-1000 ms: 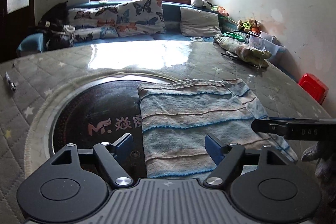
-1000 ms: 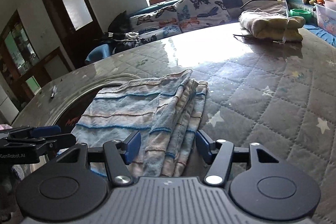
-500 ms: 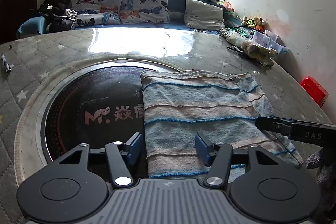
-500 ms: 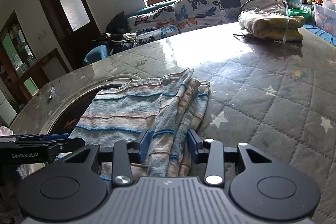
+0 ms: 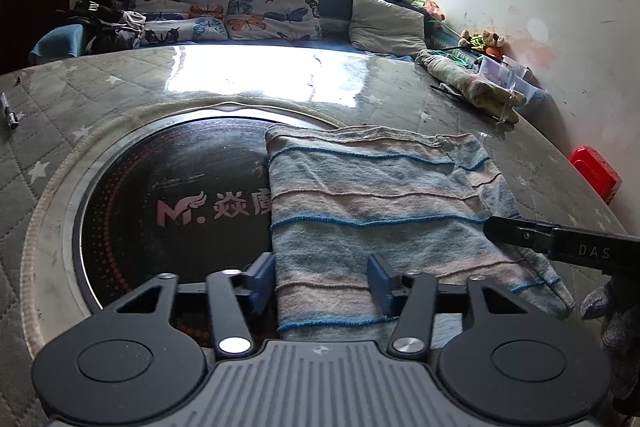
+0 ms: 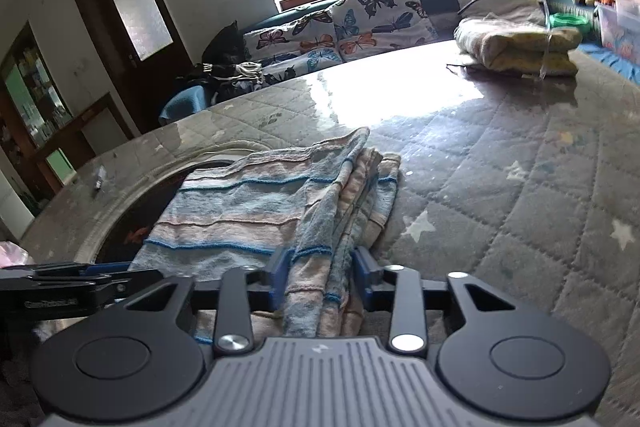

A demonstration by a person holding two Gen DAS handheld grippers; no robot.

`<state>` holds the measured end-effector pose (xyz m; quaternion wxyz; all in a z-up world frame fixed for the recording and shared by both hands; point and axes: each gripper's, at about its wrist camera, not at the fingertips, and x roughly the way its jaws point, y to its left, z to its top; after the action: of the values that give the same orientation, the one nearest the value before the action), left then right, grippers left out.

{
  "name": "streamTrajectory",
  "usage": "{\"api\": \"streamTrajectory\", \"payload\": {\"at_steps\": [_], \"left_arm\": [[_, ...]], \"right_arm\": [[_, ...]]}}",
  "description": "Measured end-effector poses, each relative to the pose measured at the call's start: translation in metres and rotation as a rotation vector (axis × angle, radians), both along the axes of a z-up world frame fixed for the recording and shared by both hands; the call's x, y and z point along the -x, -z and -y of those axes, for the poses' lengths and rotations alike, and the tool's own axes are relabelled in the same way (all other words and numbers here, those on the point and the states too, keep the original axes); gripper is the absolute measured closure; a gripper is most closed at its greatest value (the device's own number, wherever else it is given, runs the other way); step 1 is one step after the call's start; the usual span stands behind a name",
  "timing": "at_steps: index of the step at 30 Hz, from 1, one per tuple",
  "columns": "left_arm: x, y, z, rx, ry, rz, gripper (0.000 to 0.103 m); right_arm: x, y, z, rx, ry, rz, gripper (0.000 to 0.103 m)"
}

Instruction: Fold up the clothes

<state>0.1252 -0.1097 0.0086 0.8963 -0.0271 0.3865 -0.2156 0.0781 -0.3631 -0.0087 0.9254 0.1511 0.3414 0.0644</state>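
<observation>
A blue and beige striped cloth (image 5: 380, 195) lies folded on the round table, partly over the black glass centre disc (image 5: 160, 187). My left gripper (image 5: 320, 281) is open, its fingers straddling the cloth's near left corner, which lies flat between them. In the right wrist view the cloth (image 6: 240, 211) has its layered right edge bunched up between the blue pads. My right gripper (image 6: 320, 277) is shut on that edge. The right gripper (image 5: 560, 245) also shows over the cloth's right side in the left wrist view. The left gripper (image 6: 80, 283) appears at the lower left of the right wrist view.
The table wears a grey quilted star cover (image 6: 500, 227). A folded yellowish pile (image 5: 468, 83) sits at the far right edge. A pen (image 5: 10, 111) lies far left. A red box (image 5: 596, 175) stands by the wall, and a sofa with butterfly pillows (image 5: 240, 11) is behind.
Both grippers moved forward onto the cloth's near edge and their fingers narrowed. The right one closed onto the bunched right edge; the left one now straddles the left corner.
</observation>
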Motion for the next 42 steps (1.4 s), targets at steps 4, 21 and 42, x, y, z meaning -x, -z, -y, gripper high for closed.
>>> {"api": "streamTrajectory", "payload": {"at_steps": [4,21,42], "left_arm": [[-0.001,-0.001,-0.002,0.006,-0.008,-0.01,0.062],[0.007,-0.008,0.002,0.02,-0.032,-0.006,0.087],[0.036,-0.051,0.063,-0.01,0.049,0.11,0.091]], "right_arm": [[0.001,0.0,0.0,-0.008,0.009,0.002,0.07],[0.018,0.0,0.001,-0.072,0.044,0.037,0.085],[0.067,-0.028,0.037,-0.071,0.099,0.125,0.088]]}}
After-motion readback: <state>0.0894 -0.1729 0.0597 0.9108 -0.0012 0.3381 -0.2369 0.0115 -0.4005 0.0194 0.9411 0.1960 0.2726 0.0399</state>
